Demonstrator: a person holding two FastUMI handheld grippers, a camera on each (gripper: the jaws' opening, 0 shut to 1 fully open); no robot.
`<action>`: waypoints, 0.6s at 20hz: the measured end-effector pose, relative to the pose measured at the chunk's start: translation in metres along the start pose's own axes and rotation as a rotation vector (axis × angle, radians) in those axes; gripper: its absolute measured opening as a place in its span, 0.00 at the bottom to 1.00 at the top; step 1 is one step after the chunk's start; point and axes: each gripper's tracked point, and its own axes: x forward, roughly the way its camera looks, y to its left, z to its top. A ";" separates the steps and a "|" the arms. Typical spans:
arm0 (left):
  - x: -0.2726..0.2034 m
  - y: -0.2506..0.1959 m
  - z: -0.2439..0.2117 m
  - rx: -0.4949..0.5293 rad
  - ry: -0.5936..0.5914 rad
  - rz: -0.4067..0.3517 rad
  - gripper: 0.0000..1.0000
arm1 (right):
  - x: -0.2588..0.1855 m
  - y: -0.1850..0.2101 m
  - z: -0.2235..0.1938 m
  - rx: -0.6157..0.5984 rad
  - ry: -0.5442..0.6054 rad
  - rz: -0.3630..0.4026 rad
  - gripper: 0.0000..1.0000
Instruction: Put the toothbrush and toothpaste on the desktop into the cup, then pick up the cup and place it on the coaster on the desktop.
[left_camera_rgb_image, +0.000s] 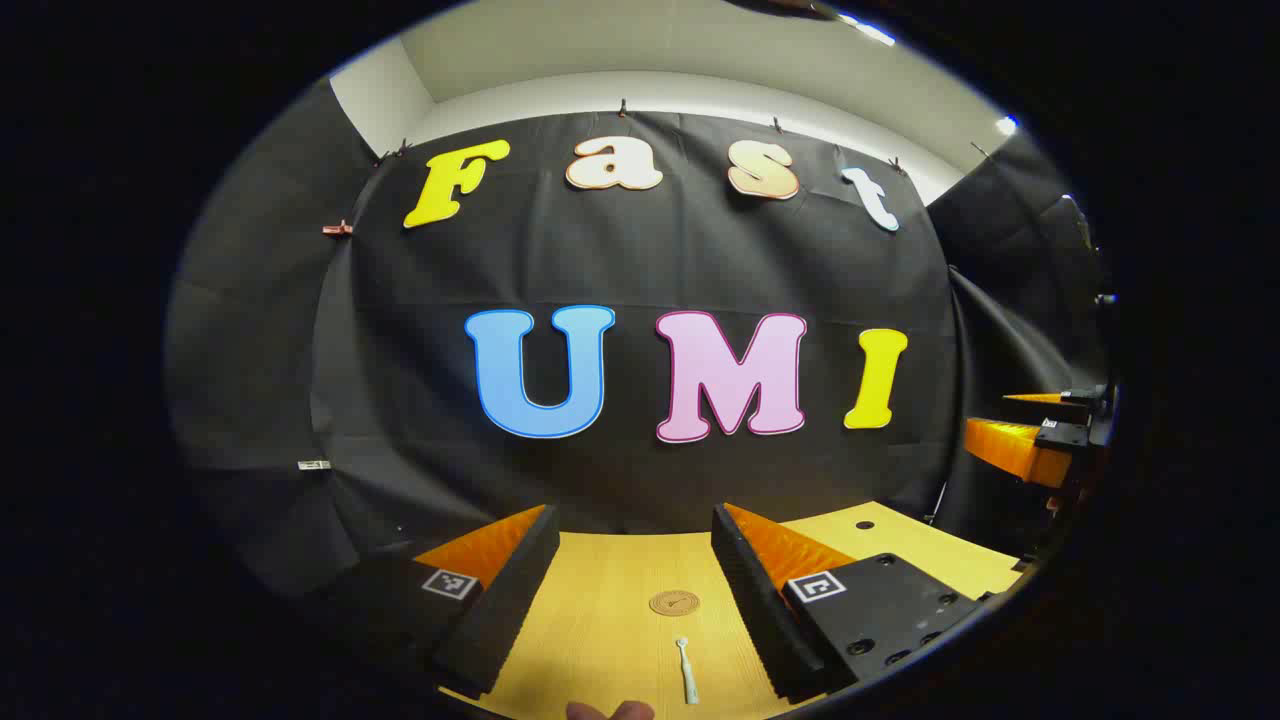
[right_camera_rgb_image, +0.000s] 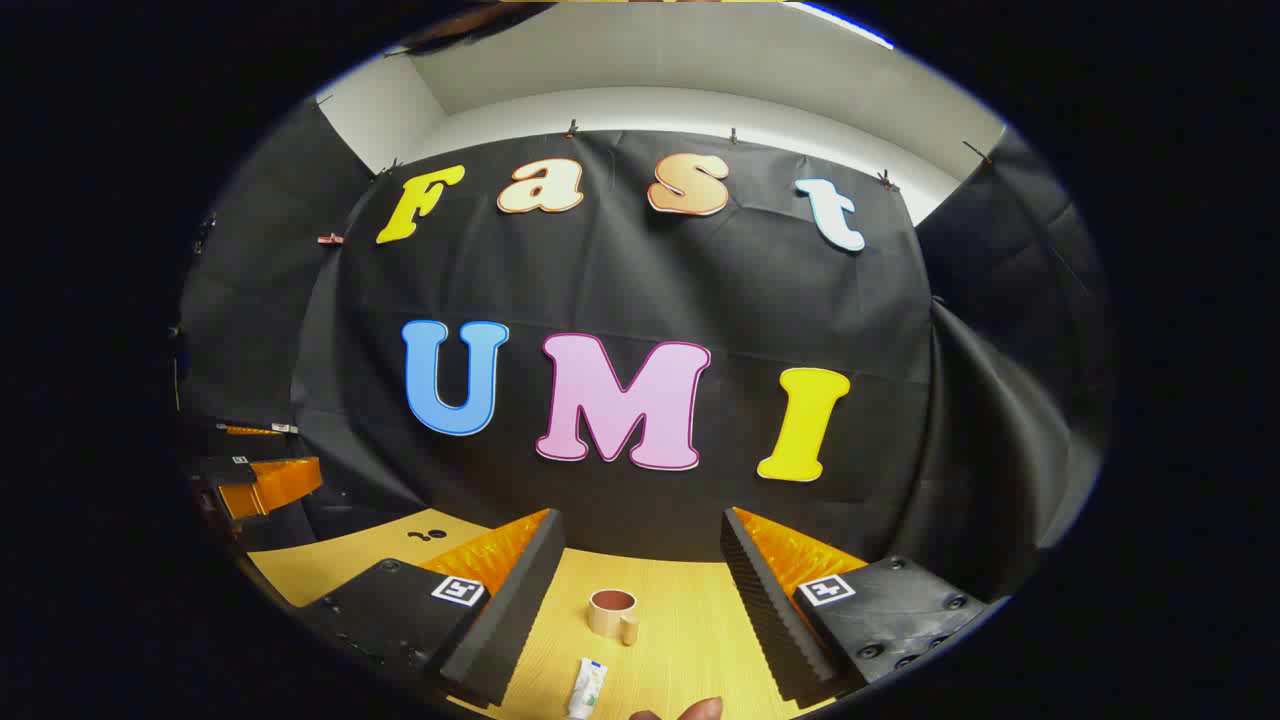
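In the left gripper view I have the left gripper (left_camera_rgb_image: 635, 545) raised above the table (left_camera_rgb_image: 600, 640), its fingers (left_camera_rgb_image: 500, 600) spread wide with nothing between them. Looking down the gap, I see the round coaster (left_camera_rgb_image: 674, 602) lying flat on the wood ahead of the fingertips, nearer my right-hand finger than the left one. Closer to me than the coaster, and apart from it, the toothbrush (left_camera_rgb_image: 687, 670) lies flat, running roughly lengthwise along the gap with its head end toward the coaster. A fingertip of the person's hand (left_camera_rgb_image: 610, 711) peeks in at the very bottom edge, below the gap. Far off to the right of my fingers, the other gripper hangs above the table's edge.

In the right gripper view the right gripper (right_camera_rgb_image: 640, 545) is likewise held above the table (right_camera_rgb_image: 690, 630), fingers (right_camera_rgb_image: 510, 600) spread apart and empty. Between them, ahead of the tips, the cup (right_camera_rgb_image: 614, 614) stands upright with its mouth open upward and its handle on the side facing me. The toothpaste (right_camera_rgb_image: 586, 689) tube lies flat on the wood nearer to me than the cup, just short of it and not touching, slightly toward my left-hand finger. Another fingertip (right_camera_rgb_image: 690, 711) shows at the bottom edge.
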 end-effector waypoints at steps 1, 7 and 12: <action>0.001 0.000 -0.001 0.002 0.001 0.002 0.97 | 0.001 0.000 0.000 0.001 -0.003 0.003 0.95; 0.009 0.001 -0.007 0.003 0.015 -0.001 0.97 | 0.010 0.002 -0.007 0.007 0.016 0.008 0.96; 0.016 0.001 -0.007 0.003 0.016 -0.010 0.96 | 0.016 0.003 -0.012 0.007 0.033 0.008 0.96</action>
